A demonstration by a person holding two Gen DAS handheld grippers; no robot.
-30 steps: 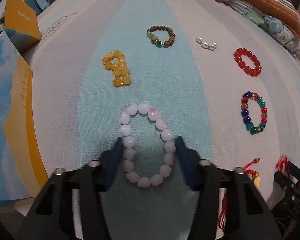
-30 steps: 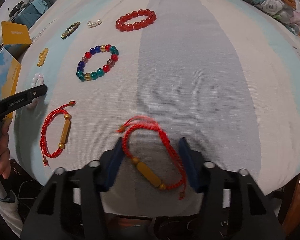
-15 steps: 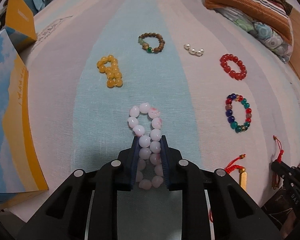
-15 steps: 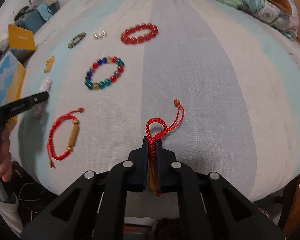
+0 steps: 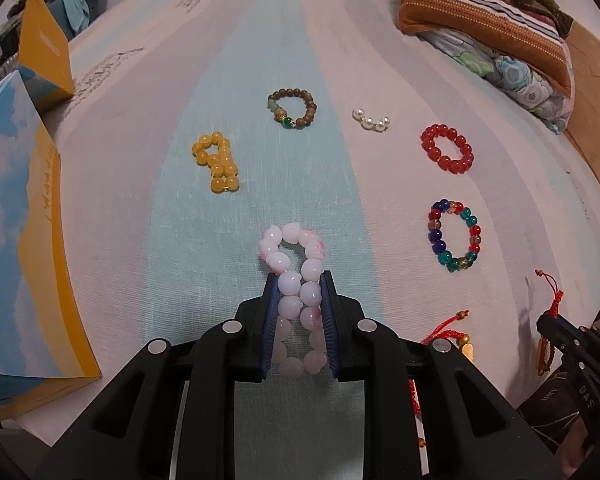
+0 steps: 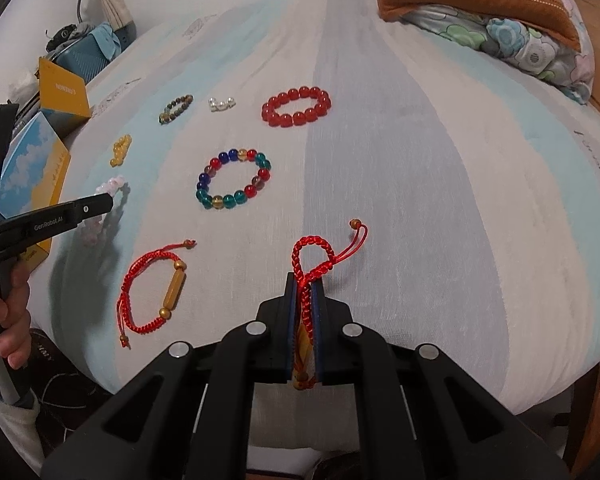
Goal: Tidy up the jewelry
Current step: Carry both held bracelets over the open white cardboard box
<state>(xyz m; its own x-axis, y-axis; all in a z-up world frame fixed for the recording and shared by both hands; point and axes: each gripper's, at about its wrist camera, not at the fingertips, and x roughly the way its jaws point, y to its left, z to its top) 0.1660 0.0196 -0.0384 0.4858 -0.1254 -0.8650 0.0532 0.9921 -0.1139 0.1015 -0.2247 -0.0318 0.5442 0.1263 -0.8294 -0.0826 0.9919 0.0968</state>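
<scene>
The pink bead bracelet (image 5: 296,300) is clamped between the fingers of the left tool (image 5: 299,312), low over the bed (image 5: 260,60). The red cord bracelet (image 6: 310,280) is pinched flat by the right tool (image 6: 305,320) near the bed's front edge.

A second ago both grippers stood open. Now the left gripper (image 5: 299,285) pinches the pink bead bracelet (image 5: 296,276) into a narrow loop. The right gripper (image 6: 305,285) has clamped the red cord bracelet (image 6: 312,264), seemingly lifting it slightly.

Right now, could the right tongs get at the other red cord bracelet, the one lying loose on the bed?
Probably not yet: the right tongs are shut on a red cord bracelet. The loose one lies beside them on the bed, nothing covering it.
</scene>
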